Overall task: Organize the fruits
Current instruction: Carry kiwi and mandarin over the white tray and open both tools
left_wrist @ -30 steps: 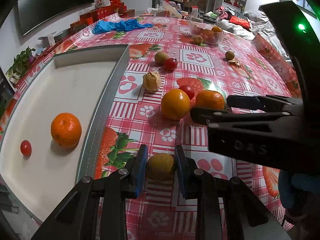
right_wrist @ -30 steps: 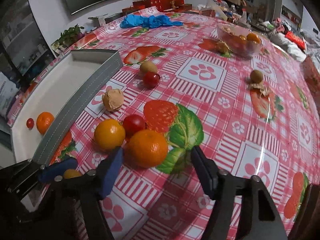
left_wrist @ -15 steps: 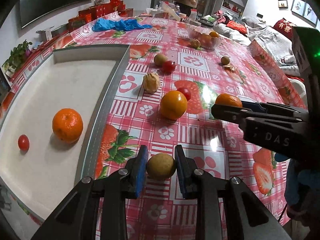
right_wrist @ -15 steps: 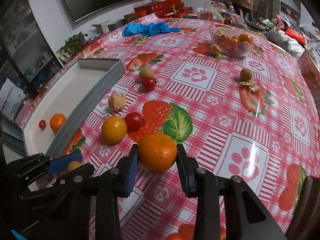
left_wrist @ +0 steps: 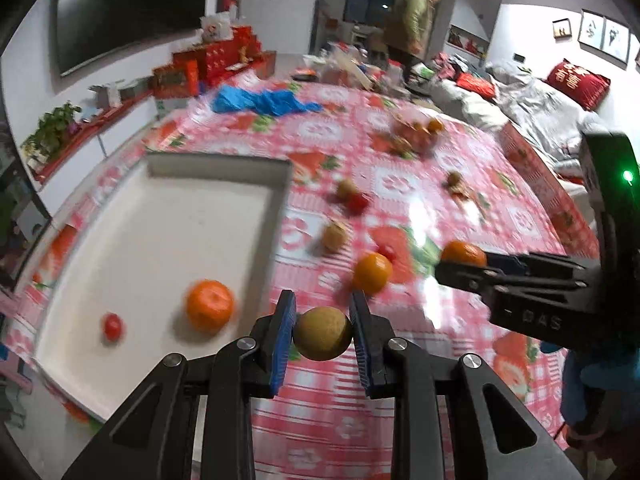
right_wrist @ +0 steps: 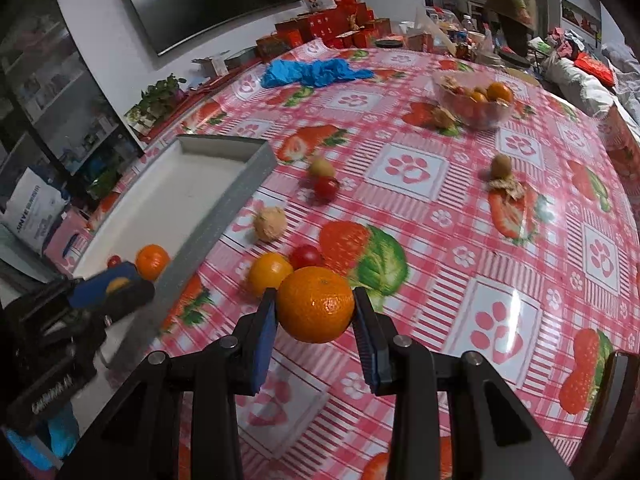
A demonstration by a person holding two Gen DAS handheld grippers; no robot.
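Note:
My left gripper (left_wrist: 322, 334) is shut on a small yellow-brown round fruit (left_wrist: 322, 333), held above the tablecloth just right of the white tray (left_wrist: 160, 240). Inside the tray lie an orange (left_wrist: 209, 305) and a small red tomato (left_wrist: 112, 325). My right gripper (right_wrist: 315, 312) is shut on a large orange (right_wrist: 315, 304), lifted off the table; it also shows at the right of the left wrist view as the right gripper (left_wrist: 464, 264). On the cloth remain a yellow-orange fruit (right_wrist: 269, 273), a red tomato (right_wrist: 306, 256) and a papery husked fruit (right_wrist: 271, 223).
Farther back lie a greenish fruit (right_wrist: 321, 167) with a red tomato (right_wrist: 326, 188), a brown fruit on husk scraps (right_wrist: 501, 166), a glass bowl (right_wrist: 474, 98) of fruit and blue gloves (right_wrist: 312, 72). A person (left_wrist: 414, 28) stands beyond the table. The tray's grey wall (right_wrist: 224, 208) separates tray from loose fruit.
The right gripper closed on the large orange and lifted it off the cloth. The left gripper rose with the yellow-brown fruit in its grip, so the table looks farther away.

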